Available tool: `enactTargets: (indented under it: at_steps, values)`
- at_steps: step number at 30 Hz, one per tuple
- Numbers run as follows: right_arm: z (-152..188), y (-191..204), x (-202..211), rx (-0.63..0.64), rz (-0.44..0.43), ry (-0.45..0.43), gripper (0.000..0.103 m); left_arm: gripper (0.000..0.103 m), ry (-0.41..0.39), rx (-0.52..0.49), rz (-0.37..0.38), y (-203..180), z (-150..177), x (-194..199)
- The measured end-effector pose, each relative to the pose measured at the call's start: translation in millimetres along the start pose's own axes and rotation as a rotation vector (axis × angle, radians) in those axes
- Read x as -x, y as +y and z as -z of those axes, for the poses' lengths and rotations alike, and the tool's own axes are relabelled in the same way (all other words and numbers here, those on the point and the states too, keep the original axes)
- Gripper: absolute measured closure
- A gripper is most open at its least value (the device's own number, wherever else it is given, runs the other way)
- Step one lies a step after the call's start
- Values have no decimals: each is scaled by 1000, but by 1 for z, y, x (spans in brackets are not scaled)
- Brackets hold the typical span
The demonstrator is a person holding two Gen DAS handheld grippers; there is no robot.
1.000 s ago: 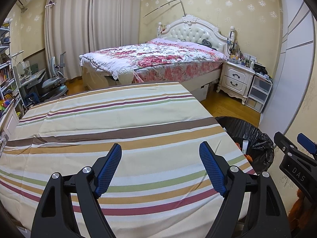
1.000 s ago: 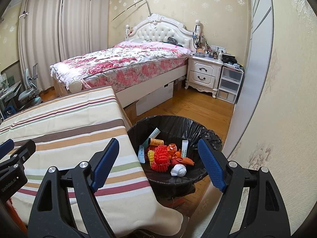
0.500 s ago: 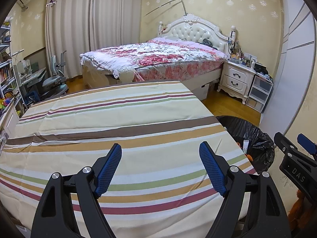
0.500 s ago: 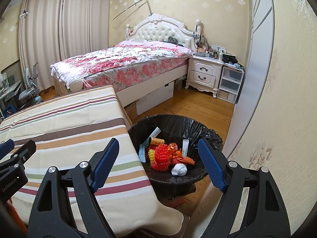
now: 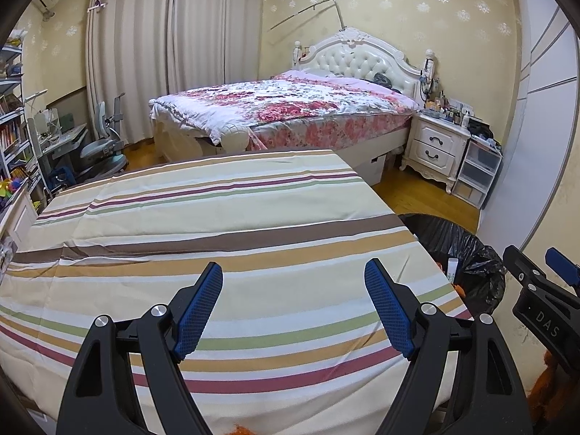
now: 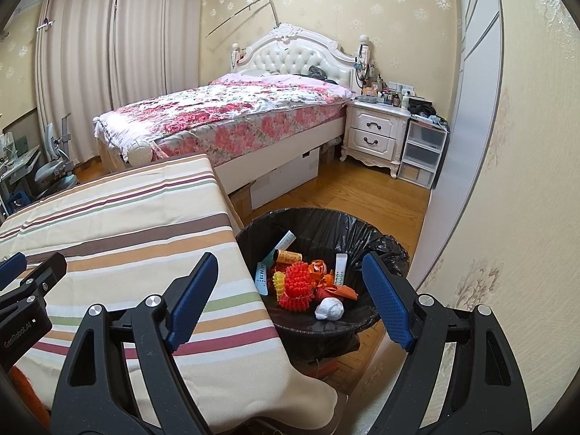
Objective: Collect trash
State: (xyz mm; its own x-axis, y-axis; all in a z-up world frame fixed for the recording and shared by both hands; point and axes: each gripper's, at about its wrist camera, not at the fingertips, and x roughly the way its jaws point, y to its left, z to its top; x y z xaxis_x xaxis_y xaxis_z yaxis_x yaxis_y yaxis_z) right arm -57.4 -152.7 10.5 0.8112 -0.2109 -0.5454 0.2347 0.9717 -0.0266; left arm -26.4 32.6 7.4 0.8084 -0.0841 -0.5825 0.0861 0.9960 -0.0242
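grippers — left [image 5: 293, 311] over striped cloth [image 5: 217, 224], right [image 6: 290, 304] seemingly above bin [image 6: 319, 232] — both wide open, empty

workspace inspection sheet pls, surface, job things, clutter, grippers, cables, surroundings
surface: striped cloth covers the table, nothing on the part in view
job's things: bin with black liner beside the table on the floor; holds a red spiky ball, a white wad, tubes and orange scraps
clutter: nothing seen
grippers: left gripper open, empty, over the cloth; right gripper open, empty, above the bin's near edge
cables: nothing seen
surroundings: bed, nightstand, curtains, wooden floor
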Motion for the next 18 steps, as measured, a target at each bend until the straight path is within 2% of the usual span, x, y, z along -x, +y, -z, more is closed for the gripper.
enactTargets:
  at_steps: [4, 12, 18]
  values:
    - [0, 0, 0, 2, -1, 0, 23, 20, 5, 19, -5, 2, 0, -2]
    - [3, 10, -3, 18, -13, 10, 23, 19, 10, 13, -23, 8, 1, -6]
    - [3, 40, -12, 70, -68, 36, 21, 19, 65, 69, -79, 41, 4, -20]
